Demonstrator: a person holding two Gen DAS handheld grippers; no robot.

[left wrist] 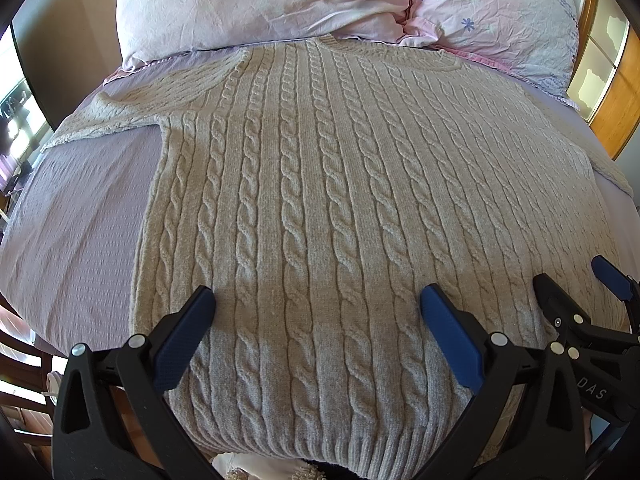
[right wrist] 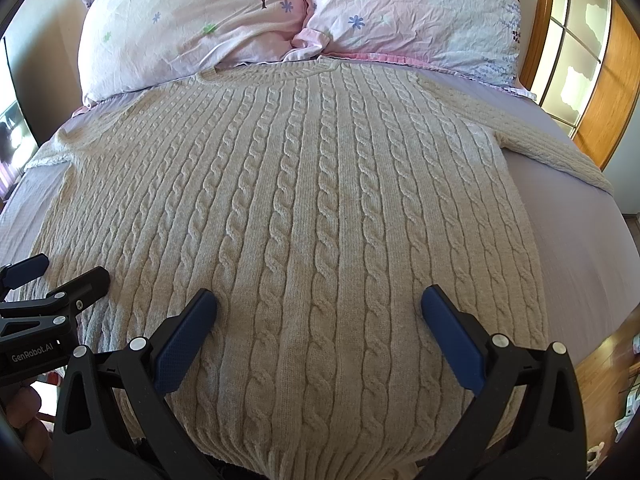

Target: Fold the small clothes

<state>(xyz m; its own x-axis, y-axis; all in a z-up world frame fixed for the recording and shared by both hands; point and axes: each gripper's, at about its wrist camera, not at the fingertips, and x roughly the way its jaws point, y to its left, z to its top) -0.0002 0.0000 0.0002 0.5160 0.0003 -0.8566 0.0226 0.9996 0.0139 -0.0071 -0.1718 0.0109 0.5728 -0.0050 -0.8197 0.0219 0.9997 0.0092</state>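
Note:
A beige cable-knit sweater [left wrist: 320,184] lies flat on the bed, neck toward the pillows, hem toward me, both sleeves spread out sideways. It also shows in the right wrist view [right wrist: 304,208]. My left gripper [left wrist: 318,300] is open and empty, hovering over the lower left part of the sweater near the hem. My right gripper [right wrist: 319,300] is open and empty over the lower right part. Each gripper shows at the edge of the other's view: the right one [left wrist: 580,284], the left one [right wrist: 60,272].
The sweater lies on a lilac bedsheet [left wrist: 80,208]. Two pink floral pillows [right wrist: 192,28] [right wrist: 416,20] lie at the head of the bed. A wooden-framed cabinet [right wrist: 580,60] stands to the right. Wooden floor [right wrist: 600,368] shows at lower right.

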